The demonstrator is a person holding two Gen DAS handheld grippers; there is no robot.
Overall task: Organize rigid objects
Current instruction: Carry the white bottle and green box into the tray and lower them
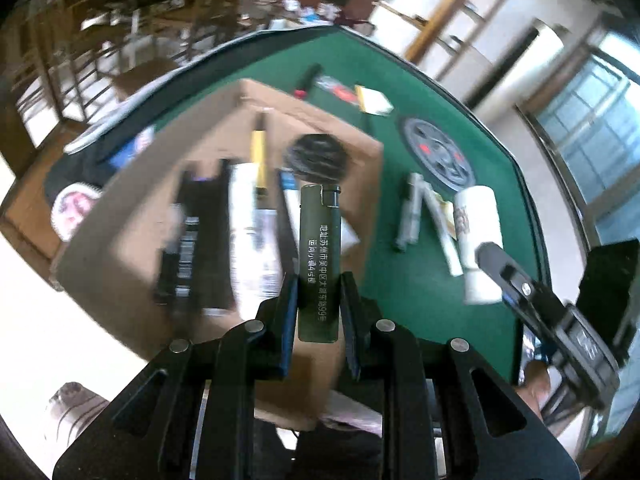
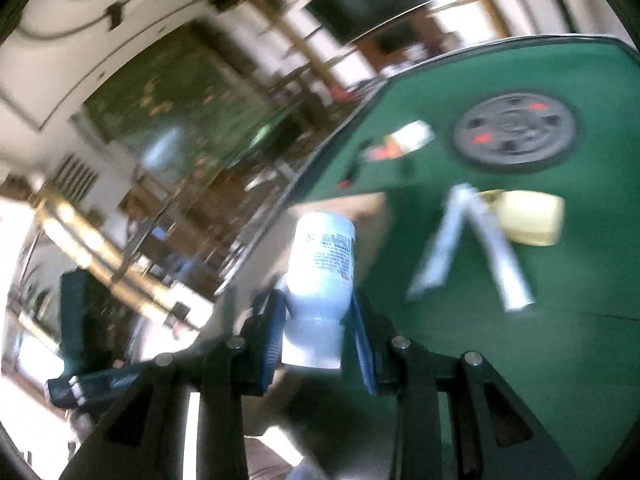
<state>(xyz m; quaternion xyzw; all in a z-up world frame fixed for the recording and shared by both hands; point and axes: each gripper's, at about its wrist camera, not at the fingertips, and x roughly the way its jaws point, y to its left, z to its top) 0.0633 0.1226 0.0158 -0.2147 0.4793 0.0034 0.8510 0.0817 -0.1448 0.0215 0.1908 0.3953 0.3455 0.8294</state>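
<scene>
My left gripper (image 1: 319,280) is shut on a dark green lighter (image 1: 319,260) printed with white characters, held upright above an open cardboard box (image 1: 132,216). Inside the box lie a black bar-shaped item (image 1: 196,240), a yellow-handled tool (image 1: 259,152), a white packet (image 1: 252,232) and a black round disc (image 1: 316,156). My right gripper (image 2: 318,308) is shut on a white bottle (image 2: 322,272) with a printed label, lifted over the table's left edge. In the left wrist view that same white bottle (image 1: 478,236) and the right gripper (image 1: 492,256) show at the right.
The green felt table (image 1: 420,288) carries a grey round hub (image 1: 438,152) with red marks, a folding metal tool (image 1: 412,212), a white tube (image 1: 448,244), a yellowish box (image 2: 528,216), a white card (image 1: 374,100) and a black pen (image 1: 306,80). Chairs and shelves blur beyond.
</scene>
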